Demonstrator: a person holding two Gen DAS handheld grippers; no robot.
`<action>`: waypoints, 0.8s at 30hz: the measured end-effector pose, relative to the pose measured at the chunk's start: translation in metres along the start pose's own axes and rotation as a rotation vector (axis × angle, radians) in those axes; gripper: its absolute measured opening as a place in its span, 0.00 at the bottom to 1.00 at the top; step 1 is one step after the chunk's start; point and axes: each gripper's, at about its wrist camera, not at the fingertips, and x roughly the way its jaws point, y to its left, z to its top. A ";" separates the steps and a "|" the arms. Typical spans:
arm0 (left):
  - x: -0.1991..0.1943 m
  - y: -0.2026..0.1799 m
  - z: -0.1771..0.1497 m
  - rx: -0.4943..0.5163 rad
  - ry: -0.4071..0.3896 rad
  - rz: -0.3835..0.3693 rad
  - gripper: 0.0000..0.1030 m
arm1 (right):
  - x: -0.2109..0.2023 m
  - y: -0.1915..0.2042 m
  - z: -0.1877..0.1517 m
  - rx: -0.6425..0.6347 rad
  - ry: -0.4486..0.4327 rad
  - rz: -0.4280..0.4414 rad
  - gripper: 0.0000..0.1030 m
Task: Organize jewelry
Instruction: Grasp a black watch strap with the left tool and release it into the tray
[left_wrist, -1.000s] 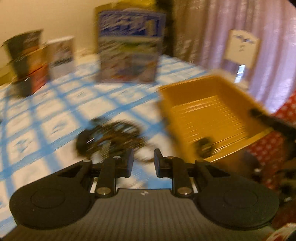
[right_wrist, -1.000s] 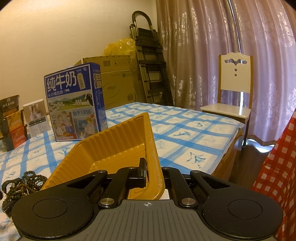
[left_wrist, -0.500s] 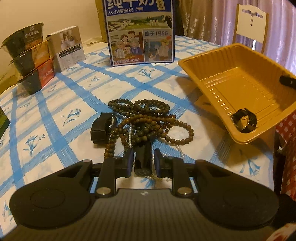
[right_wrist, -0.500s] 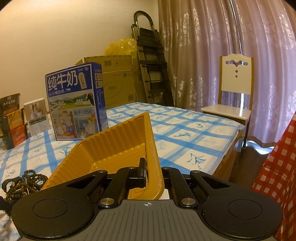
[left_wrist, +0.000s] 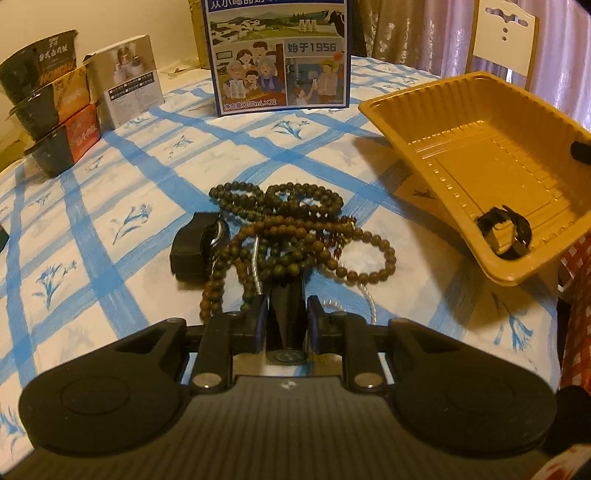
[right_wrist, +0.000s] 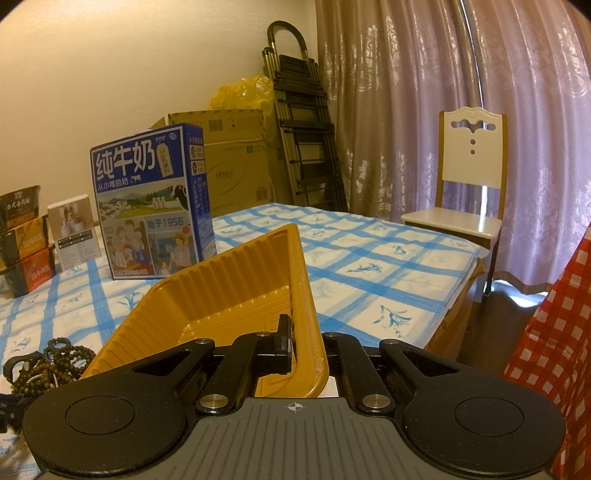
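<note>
With the beads (left_wrist: 291, 229) heaped in a tangle on the blue-checked counter (left_wrist: 110, 206), the left gripper (left_wrist: 284, 321) sits right at the near edge of the pile, and its fingers (left_wrist: 258, 319) are drawn narrow on a dark strap (left_wrist: 286, 310) that runs out from under the strands. A pale pearl string (left_wrist: 369, 299) threads through the brown loops, and a second black band (left_wrist: 195, 240) lies touching the heap on its left. Over to the right, the yellow tray (left_wrist: 436, 122) is tipped up toward the pile, one black band (left_wrist: 506, 236) already lying in its low corner. That tilt comes from the right gripper (right_wrist: 306, 350), fingers clamped tight on the tray's wall. Behind it all stand a milk carton (left_wrist: 277, 55) and stacked noodle bowls (left_wrist: 48, 99).

Now the danger, as I read it: that strap is buried under the bead loops, so lifting it could drag half the tangle along, or snag the pearl string and strain it. Strands might slide off and fall short of the tray, onto the counter. And the tray, held by one thin wall, could flex or slip when weight lands in it, letting the band inside slide out.
</note>
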 end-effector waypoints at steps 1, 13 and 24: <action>-0.004 0.000 -0.003 -0.004 0.003 -0.002 0.19 | 0.000 0.000 0.000 -0.001 0.000 0.000 0.05; -0.005 0.007 -0.004 -0.048 0.044 -0.033 0.20 | 0.000 0.001 0.000 0.000 0.000 -0.001 0.05; -0.032 0.010 0.007 -0.098 -0.024 -0.047 0.19 | 0.000 0.002 0.000 -0.003 -0.004 0.004 0.05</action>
